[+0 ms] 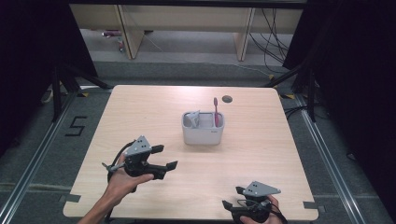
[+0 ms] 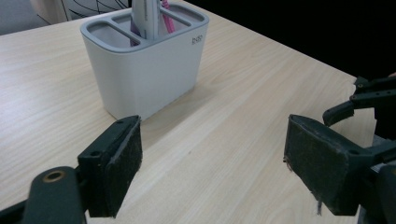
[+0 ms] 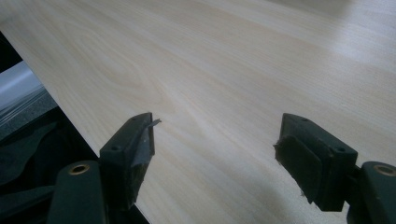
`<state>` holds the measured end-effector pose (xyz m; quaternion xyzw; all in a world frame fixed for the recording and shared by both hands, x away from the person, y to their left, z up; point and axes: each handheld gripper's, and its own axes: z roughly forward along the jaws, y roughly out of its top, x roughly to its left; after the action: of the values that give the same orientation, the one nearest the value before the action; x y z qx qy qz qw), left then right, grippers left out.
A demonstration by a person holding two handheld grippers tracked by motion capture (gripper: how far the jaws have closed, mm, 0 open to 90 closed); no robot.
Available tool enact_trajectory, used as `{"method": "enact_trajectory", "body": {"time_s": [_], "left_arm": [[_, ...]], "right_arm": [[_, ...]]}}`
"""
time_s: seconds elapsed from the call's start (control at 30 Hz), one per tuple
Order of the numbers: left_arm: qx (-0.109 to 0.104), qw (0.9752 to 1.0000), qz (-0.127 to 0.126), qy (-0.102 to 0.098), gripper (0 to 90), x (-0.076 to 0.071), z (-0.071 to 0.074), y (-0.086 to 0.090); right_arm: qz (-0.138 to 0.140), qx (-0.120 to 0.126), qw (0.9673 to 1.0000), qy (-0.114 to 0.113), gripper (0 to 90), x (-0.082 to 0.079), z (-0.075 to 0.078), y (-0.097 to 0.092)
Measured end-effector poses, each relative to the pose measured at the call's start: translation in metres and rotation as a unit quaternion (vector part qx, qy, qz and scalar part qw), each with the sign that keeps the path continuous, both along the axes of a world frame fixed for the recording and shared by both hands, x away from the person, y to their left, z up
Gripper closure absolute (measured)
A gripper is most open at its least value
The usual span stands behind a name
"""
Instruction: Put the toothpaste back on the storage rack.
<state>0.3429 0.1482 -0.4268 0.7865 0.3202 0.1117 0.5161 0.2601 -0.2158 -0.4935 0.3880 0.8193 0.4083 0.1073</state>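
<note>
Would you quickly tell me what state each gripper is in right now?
Left gripper: open, holding nothing.
Right gripper: open, holding nothing.

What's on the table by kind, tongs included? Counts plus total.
White holder: 1
Pink toothbrush: 1
Grey-white tube in the holder: 1
Tongs, both open: 2, left, right
Total: 5
</note>
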Motion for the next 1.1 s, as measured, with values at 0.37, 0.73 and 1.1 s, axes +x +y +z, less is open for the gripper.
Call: {"method": "enact_trajectory", "body": {"time_s": [0.37, 0.73, 1.1], "left_arm": [[-0.004, 1.0000, -0.004, -0.001, 19.1, -0.007, -0.007, 0.006], [0.003, 1.0000, 0.002, 0.004, 19.0, -0.014, -0.020, 0.014], [0.005, 0.9999, 0.004, 0.011, 19.0, -0.026, -0.033, 0.020]], "right_arm": [[0.000, 0.002, 1.0000, 0.001, 28.0, 0.000, 0.000, 0.000], [-0.001, 0.004, 1.0000, -0.008, 28.0, 0.000, 0.000, 0.000], [-0.002, 0.009, 0.9999, -0.011, 28.0, -0.001, 0.002, 0.000]]}}
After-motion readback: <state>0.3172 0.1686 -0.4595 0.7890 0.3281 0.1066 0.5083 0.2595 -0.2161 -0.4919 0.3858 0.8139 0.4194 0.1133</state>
